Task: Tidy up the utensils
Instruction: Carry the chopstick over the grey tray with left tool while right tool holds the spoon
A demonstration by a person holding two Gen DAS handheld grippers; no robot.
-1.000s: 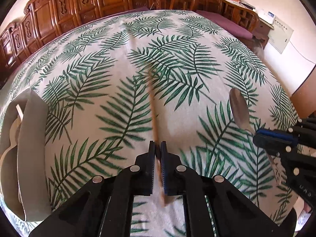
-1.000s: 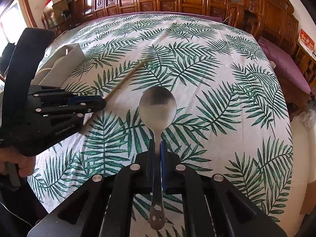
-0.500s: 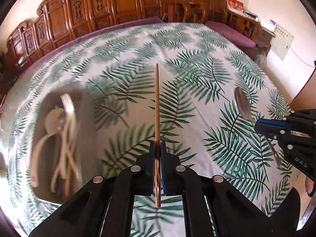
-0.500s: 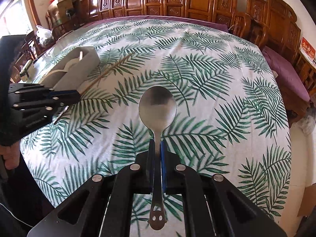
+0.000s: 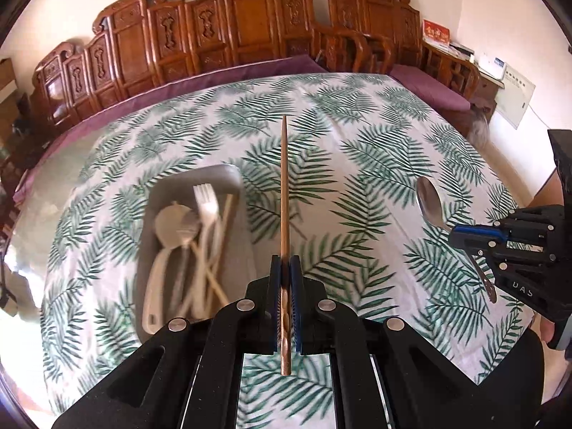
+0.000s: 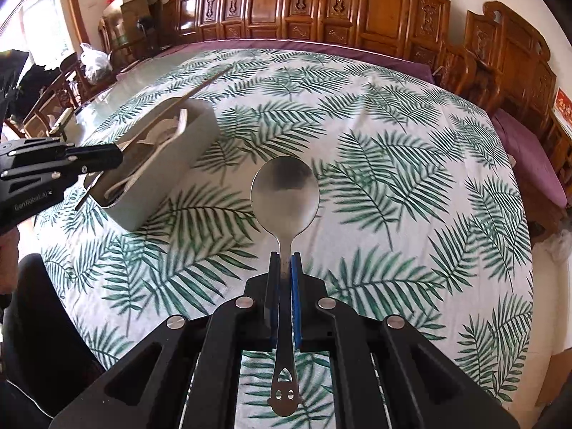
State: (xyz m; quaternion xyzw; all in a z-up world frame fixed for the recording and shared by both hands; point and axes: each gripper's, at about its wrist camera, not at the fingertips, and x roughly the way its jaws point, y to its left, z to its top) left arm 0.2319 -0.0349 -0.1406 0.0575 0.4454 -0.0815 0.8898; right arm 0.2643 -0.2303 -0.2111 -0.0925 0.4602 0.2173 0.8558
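- Tray (image 5: 246,236): a grey oblong box on the leaf-print tablecloth (image 5: 375,136), at about 9 o'clock from the left gripper's tips in the left wrist view. Inside lie a pale fork (image 5: 205,200), a pale spoon (image 5: 171,221) and some thin sticks, all rather blurred.
- Left gripper (image 5: 285,268): its blue-padded fingers are pressed together on a wooden chopstick (image 5: 284,186), which is held in the air and points to 12 o'clock, just right of the tray's near wall. In the right wrist view this gripper (image 6: 116,155) sits at 9 o'clock, its tips over the tray's near end.
- Right gripper (image 6: 285,264): fingers pinching the neck of a metal spoon (image 6: 285,189), bowl at 12 o'clock, handle end with cut-out holes hanging at 6 o'clock, above the cloth. In the left wrist view this gripper (image 5: 455,236) is at 3 o'clock, well apart from the tray.
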